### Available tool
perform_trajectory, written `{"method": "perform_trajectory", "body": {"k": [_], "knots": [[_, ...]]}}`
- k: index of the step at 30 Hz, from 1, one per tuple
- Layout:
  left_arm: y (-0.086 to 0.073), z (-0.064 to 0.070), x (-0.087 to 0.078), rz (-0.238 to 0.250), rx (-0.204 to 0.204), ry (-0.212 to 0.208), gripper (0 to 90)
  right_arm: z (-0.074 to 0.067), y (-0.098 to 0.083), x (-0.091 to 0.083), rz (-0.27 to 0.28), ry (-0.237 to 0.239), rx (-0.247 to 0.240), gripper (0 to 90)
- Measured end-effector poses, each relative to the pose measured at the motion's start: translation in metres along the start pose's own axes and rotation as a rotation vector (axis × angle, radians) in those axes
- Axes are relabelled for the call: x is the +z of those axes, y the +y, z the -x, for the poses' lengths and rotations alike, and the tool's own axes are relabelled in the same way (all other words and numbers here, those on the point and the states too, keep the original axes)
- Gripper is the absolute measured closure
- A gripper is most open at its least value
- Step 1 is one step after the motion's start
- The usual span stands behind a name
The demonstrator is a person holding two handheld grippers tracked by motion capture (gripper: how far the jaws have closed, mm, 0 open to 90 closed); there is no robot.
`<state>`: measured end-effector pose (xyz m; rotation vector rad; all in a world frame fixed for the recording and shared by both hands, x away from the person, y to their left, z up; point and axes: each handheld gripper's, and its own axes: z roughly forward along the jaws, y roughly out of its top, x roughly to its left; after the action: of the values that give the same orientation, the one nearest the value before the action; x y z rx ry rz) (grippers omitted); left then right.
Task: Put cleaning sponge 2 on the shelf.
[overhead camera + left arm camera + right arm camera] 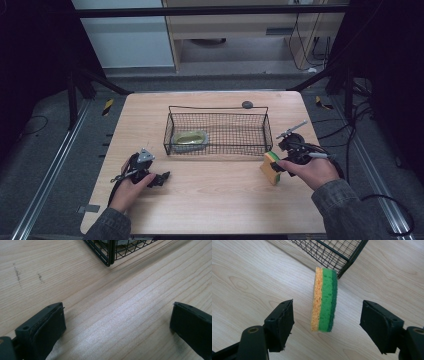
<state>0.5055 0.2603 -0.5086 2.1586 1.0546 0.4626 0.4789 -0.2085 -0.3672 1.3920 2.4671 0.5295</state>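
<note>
Two black pads of my right gripper [325, 322] stand spread on either side of the sponge [324, 300], neither touching it. It stands on edge on the table [215, 200], just off the wire basket's [218, 131] right end. I judge it light, soft and squashy, best pinched across its broad flat faces. My left gripper [117, 322] rests open, empty.
</note>
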Motion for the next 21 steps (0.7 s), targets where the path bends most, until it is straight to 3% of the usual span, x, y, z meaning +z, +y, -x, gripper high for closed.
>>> {"method": "perform_trajectory", "body": {"k": [10,21], "knots": [[0.0,-0.001,0.0,0.0,0.007,0.0,0.0,0.002,0.012,0.024,-0.064,0.023,-0.004,25.4],[0.001,-0.001,0.001,0.0,0.001,-0.001,0.0,0.006,0.014,0.046,-0.113,0.039,0.011,31.0]]}}
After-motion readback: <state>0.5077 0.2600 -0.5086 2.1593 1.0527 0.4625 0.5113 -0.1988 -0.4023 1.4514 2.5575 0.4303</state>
